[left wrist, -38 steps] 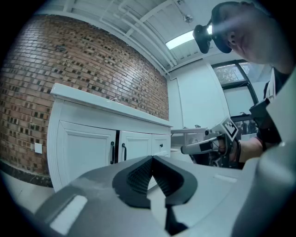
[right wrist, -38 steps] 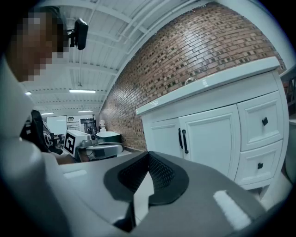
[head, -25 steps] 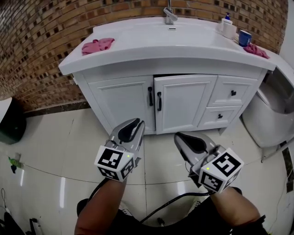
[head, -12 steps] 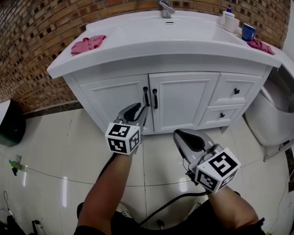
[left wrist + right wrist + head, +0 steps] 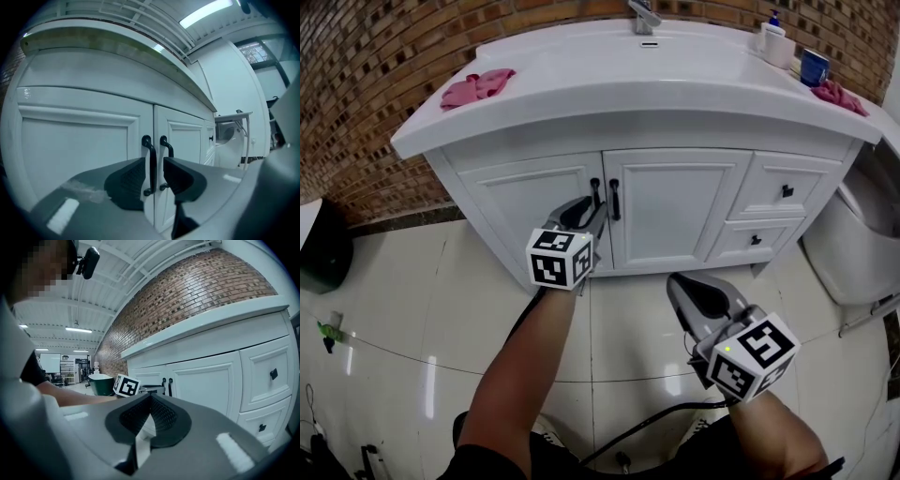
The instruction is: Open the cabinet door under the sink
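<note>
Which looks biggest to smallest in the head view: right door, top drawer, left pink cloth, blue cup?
right door
top drawer
left pink cloth
blue cup
Cloth and cup sit farther back, so they may look smaller than they are.

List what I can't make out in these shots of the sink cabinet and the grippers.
- Head view: the left gripper, jaws opening around the left door handle, covers that handle's lower end.
- Head view: the faucet is cut off by the top edge.
- Every view: the cabinet inside is hidden behind the shut doors.
- Head view: the soap bottle label is too small.
</note>
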Action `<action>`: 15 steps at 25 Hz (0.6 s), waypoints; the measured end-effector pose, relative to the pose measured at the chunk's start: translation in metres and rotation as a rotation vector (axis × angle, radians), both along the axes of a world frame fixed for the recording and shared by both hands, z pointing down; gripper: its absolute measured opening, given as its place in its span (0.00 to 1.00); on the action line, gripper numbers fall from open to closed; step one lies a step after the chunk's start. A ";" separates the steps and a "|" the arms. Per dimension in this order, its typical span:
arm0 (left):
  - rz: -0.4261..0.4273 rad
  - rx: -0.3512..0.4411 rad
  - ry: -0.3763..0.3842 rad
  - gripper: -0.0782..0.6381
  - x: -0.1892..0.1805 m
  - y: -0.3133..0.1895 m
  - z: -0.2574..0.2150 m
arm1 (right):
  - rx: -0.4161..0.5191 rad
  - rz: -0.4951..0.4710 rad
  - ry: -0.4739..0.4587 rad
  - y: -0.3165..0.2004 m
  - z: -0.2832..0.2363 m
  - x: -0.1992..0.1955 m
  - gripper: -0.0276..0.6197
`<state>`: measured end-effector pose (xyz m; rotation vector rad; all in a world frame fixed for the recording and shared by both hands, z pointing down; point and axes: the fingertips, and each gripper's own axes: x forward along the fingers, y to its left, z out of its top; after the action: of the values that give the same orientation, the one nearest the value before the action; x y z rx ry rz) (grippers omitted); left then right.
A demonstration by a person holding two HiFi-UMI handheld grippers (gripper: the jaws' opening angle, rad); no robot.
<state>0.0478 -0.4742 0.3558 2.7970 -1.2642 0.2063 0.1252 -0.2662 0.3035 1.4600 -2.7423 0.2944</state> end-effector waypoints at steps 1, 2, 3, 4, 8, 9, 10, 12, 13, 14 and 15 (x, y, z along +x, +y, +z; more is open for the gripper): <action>-0.004 -0.006 0.003 0.29 0.001 -0.003 0.001 | -0.001 0.000 -0.001 0.001 0.000 0.001 0.05; -0.008 -0.012 0.005 0.29 0.002 -0.005 0.002 | -0.005 0.000 -0.003 0.002 0.001 0.001 0.05; -0.012 -0.019 0.007 0.29 0.003 -0.008 0.003 | -0.010 0.000 -0.006 0.004 0.002 0.002 0.05; -0.015 -0.025 0.009 0.28 0.004 -0.009 0.004 | -0.015 0.000 -0.009 0.006 0.003 0.002 0.05; -0.027 -0.035 0.013 0.18 0.005 -0.010 0.005 | -0.018 0.004 -0.012 0.009 0.004 0.004 0.05; -0.033 -0.037 0.014 0.17 0.005 -0.010 0.005 | -0.017 0.003 -0.013 0.009 0.004 0.004 0.05; -0.038 -0.039 0.016 0.17 0.004 -0.009 0.005 | -0.017 0.003 -0.015 0.009 0.003 0.005 0.05; -0.040 -0.039 0.020 0.17 0.004 -0.005 0.004 | -0.019 0.001 -0.024 0.010 0.001 0.005 0.05; -0.039 -0.037 0.020 0.17 0.004 -0.003 0.004 | -0.022 -0.001 -0.030 0.010 0.001 0.005 0.05; -0.037 -0.035 0.019 0.17 0.003 0.000 0.004 | -0.025 -0.004 -0.035 0.011 0.002 0.003 0.05; -0.035 -0.033 0.017 0.17 0.002 0.002 0.004 | -0.027 -0.007 -0.038 0.012 0.002 0.002 0.05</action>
<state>0.0500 -0.4719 0.3598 2.7406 -1.2933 0.1994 0.1270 -0.2537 0.3059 1.4529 -2.7608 0.3618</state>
